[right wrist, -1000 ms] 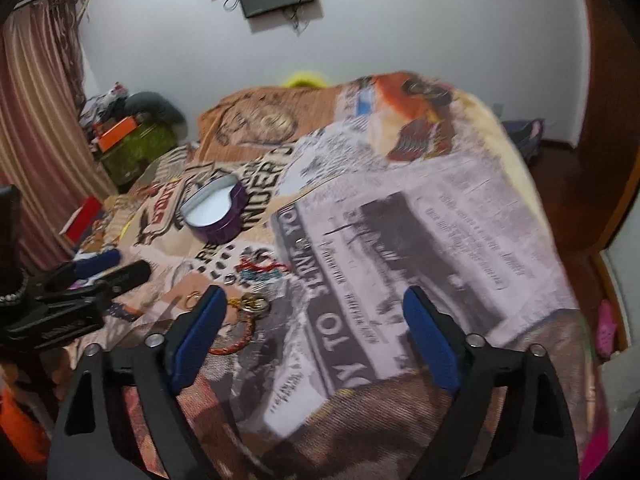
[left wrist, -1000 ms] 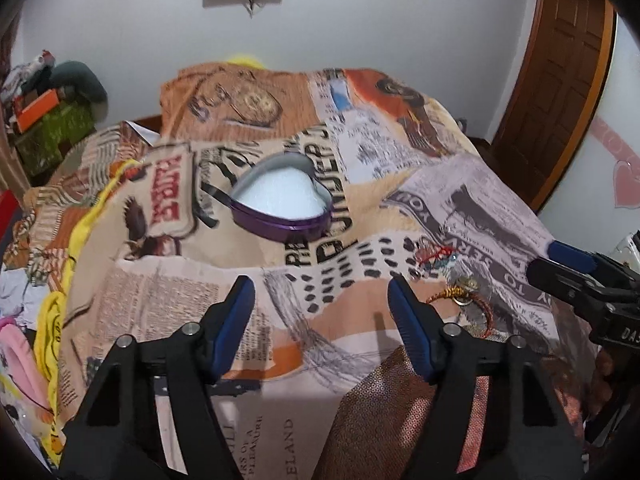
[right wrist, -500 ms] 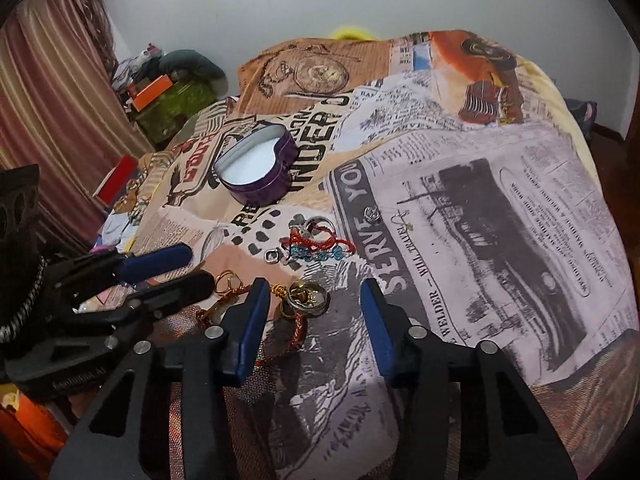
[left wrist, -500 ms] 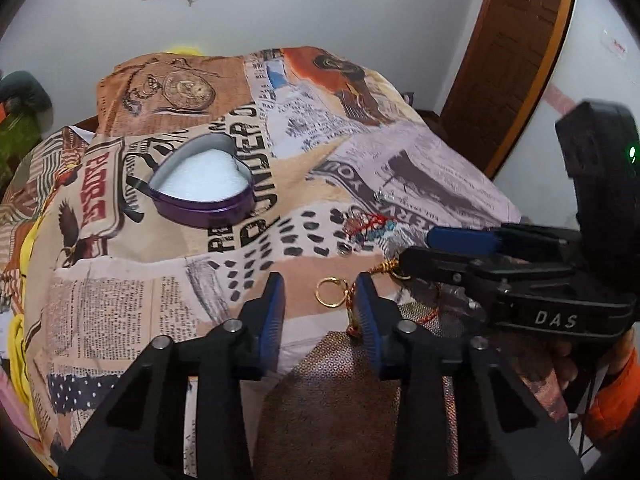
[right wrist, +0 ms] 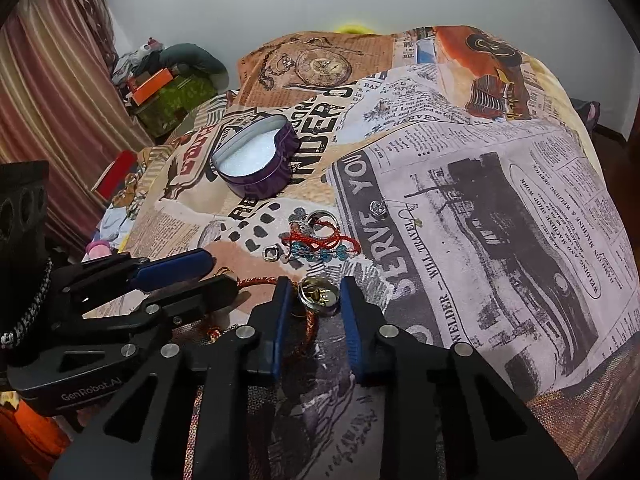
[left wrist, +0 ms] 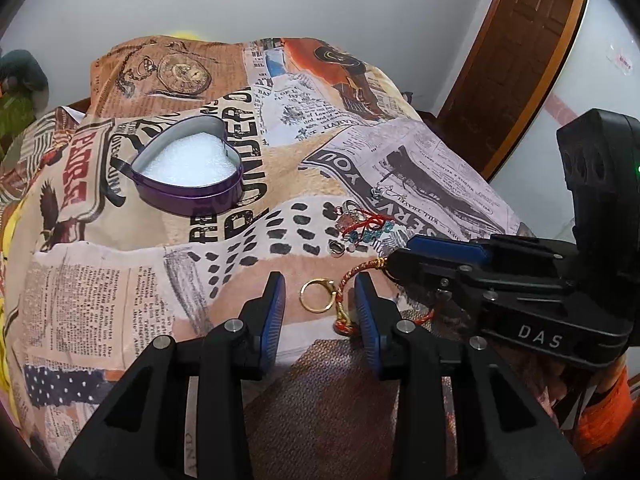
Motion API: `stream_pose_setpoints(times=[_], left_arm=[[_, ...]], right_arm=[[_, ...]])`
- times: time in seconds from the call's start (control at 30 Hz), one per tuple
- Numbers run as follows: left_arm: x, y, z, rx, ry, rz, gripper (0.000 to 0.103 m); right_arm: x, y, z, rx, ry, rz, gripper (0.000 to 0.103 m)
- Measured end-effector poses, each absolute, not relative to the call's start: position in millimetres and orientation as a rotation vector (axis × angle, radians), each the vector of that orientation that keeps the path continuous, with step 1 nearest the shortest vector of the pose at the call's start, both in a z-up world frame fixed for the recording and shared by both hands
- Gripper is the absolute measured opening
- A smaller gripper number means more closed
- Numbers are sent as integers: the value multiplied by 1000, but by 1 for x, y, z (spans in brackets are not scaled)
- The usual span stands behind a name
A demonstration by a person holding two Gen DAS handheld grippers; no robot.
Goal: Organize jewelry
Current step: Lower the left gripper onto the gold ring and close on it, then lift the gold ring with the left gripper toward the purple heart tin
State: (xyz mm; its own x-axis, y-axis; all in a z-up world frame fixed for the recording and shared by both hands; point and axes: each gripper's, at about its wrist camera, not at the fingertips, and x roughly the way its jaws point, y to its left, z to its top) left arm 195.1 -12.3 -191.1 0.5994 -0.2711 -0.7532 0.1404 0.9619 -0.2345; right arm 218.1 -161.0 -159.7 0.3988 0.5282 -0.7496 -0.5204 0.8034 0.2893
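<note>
A purple heart-shaped tin [left wrist: 188,172] with white foam inside sits open on the bed; it also shows in the right wrist view [right wrist: 258,162]. My left gripper [left wrist: 319,286] is open, its pads on either side of a gold ring [left wrist: 316,301] lying on the cover. A red-gold cord bracelet [left wrist: 352,280] curves beside the right pad. My right gripper [right wrist: 314,290] is open around a silver and gold ring cluster [right wrist: 319,296]. A red thread and blue bead bracelet [right wrist: 324,246], a square ring [right wrist: 271,255] and a small silver charm [right wrist: 377,208] lie beyond.
The bed has a newspaper-print cover [right wrist: 500,200]. Clutter and a green bag [right wrist: 172,98] stand by the curtain at left. A brown door [left wrist: 516,52] is at the right. The right gripper's body [left wrist: 520,292] crosses the left wrist view.
Both grippers have moved forward and down to the jewelry pile and narrowed their jaws. The left one now frames the gold ring, the right one the ring cluster.
</note>
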Motion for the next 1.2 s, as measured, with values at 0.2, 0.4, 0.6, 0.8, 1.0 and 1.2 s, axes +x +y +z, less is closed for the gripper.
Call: stream_pose_setpoints(times=[0.2,0.4,0.6,0.8,1.0,1.2], left_arm=[[200,-12,-193,-174,899,-225,24],[201,-5,-193,-196,901,-227,15],[196,-4,-187,-189,895,-229,10],[190,-6,-174,-154,860,-220,7],[199,-9,-176,-106,888,-181,10],[209,-9,-179,-135,904,-177,34]], right_arm=[[217,-162,-159,26,941,666,19],[214,-164,-156,29,921,658,19],[210,-171,-148,35,880,631,19],[207,-175,-143,26,856,612,19],[204,-179,-139,26,839,605,19],[203,-181,-141,33,838,605,19]])
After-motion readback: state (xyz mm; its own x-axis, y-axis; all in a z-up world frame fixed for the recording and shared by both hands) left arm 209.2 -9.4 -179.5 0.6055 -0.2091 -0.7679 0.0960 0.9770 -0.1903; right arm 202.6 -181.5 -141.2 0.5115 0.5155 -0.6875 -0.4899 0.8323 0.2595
